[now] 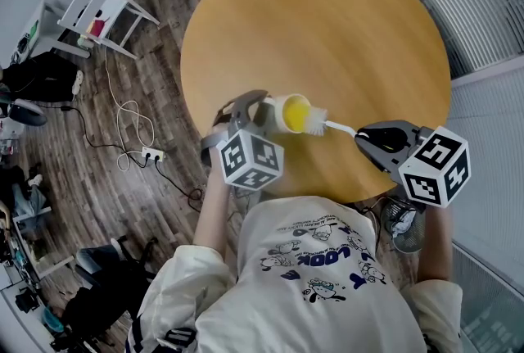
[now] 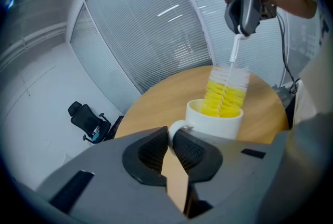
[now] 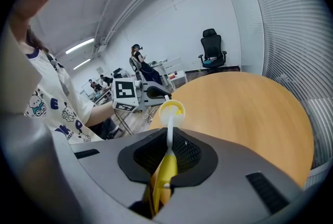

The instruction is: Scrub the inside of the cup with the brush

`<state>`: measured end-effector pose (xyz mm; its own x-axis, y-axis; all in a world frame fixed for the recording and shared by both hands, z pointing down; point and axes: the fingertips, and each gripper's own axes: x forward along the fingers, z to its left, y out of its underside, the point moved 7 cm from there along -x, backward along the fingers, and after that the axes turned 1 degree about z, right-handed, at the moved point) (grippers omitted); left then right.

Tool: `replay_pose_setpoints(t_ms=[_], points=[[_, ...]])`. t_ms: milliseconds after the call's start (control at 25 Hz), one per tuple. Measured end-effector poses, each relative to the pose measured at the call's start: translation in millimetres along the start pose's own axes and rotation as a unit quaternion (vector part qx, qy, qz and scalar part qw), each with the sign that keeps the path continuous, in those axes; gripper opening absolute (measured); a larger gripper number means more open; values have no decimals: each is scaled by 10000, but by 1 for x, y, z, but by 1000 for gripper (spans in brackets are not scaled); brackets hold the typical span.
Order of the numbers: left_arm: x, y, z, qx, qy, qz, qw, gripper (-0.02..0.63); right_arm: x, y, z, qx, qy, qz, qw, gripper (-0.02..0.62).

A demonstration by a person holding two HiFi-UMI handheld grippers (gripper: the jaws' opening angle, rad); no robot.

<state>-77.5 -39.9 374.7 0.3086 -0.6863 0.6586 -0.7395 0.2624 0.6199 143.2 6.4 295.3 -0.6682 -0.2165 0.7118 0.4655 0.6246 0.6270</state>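
Pinching the cup by its handle with the left gripper, jaws nearly together on the thin white loop, handle wedged between the pads. Keeping the cup just ahead of that gripper, tipped so the mouth faces the right gripper; probably done to give the brush a straight way in. Seems held off the round wooden surface, over its near edge; contact underneath hard to tell.

Gripping the brush with the right gripper, jaws narrow on the yellow grip end, white stem running straight out ahead along the jaws. Puts the bristle head well ahead of the gripper, so no bumping of gripper body on cup rim. Yellow and white bristles partly inside the cup mouth, upper part sticking out past the rim.

Judged: scrubbing step in hand, head in the cup but not down at the bottom. Handle grip likely chosen to leave the mouth free. Risk: cup twisting on that thin loop under brush pressure.

Count: one cup, one brush, two grippers, both loaded, one surface.
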Motion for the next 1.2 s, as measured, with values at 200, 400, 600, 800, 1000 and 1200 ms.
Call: replay_pose_setpoints(t_ms=[200, 400, 600, 800, 1000, 1200], points=[[2, -5, -1, -50, 79, -75, 9999, 37, 12, -2, -1, -20, -22, 105, 9999, 44], [0, -10, -6, -48, 129, -139, 9998, 37, 18, -1, 3, -38, -57, 145, 9999, 44], [2, -10, -11, 135, 97, -90, 9998, 37, 20, -1, 2, -57, -33, 137, 9999, 44], [2, -14, -13, 459, 83, -14, 9989, 37, 14, -5, 0, -36, 28, 130, 9999, 44], [3, -5, -15, 637, 62, 109, 9979, 37, 10, -4, 1, -10, 80, 69, 9999, 44], [3, 0, -8, 512, 82, 148, 9985, 37, 3, -7, -2, 89, 57, -8, 9999, 44]])
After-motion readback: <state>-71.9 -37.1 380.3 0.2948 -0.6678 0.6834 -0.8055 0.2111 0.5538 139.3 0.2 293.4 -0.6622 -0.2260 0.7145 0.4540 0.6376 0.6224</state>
